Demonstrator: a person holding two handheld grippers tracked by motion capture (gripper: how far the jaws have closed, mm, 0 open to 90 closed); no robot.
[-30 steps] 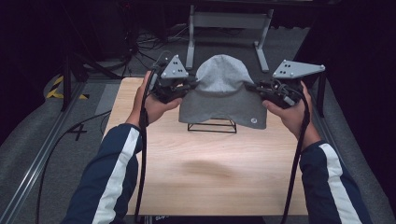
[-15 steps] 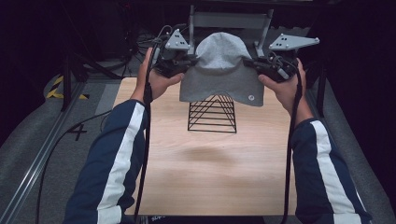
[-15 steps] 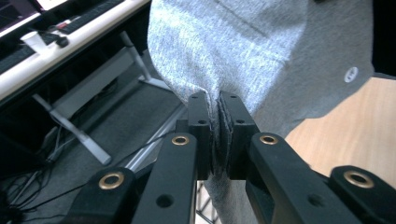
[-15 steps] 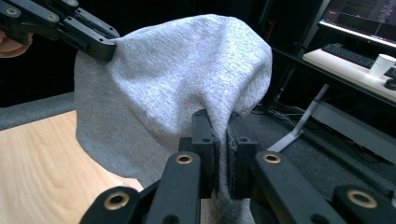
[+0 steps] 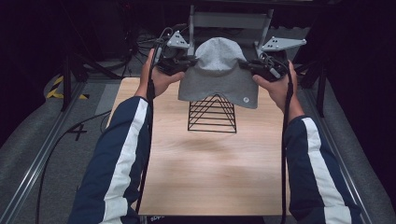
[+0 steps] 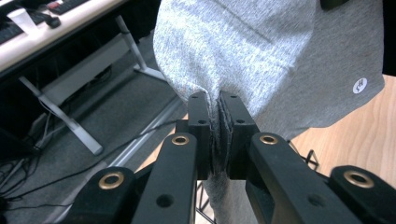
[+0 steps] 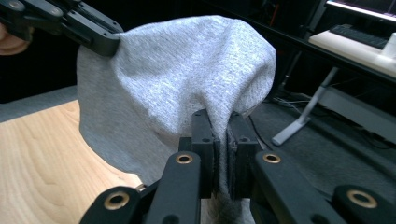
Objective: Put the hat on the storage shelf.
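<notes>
A grey knit beanie (image 5: 217, 70) hangs in the air above a black wire pyramid stand (image 5: 212, 114) at the far middle of the wooden table (image 5: 210, 172). My left gripper (image 5: 180, 65) is shut on the beanie's left edge, the fabric (image 6: 233, 56) pinched between its jaws (image 6: 215, 135). My right gripper (image 5: 254, 67) is shut on the right edge, with cloth (image 7: 177, 88) squeezed between its jaws (image 7: 222, 154). A small white round logo (image 5: 245, 99) sits at the beanie's lower right corner. The beanie's hem covers the stand's tip. The left gripper (image 7: 70, 23) also appears in the right gripper view.
A grey metal frame (image 5: 229, 21) stands beyond the table's far edge. Black cables (image 5: 60, 144) trail over the grey floor at the left. A desk with a keyboard (image 7: 359, 37) lies behind, and yellow-black tape (image 5: 58, 88) marks the floor far left.
Both grippers have lifted the beanie up and away from the person. More of the wire stand shows beneath it now.
</notes>
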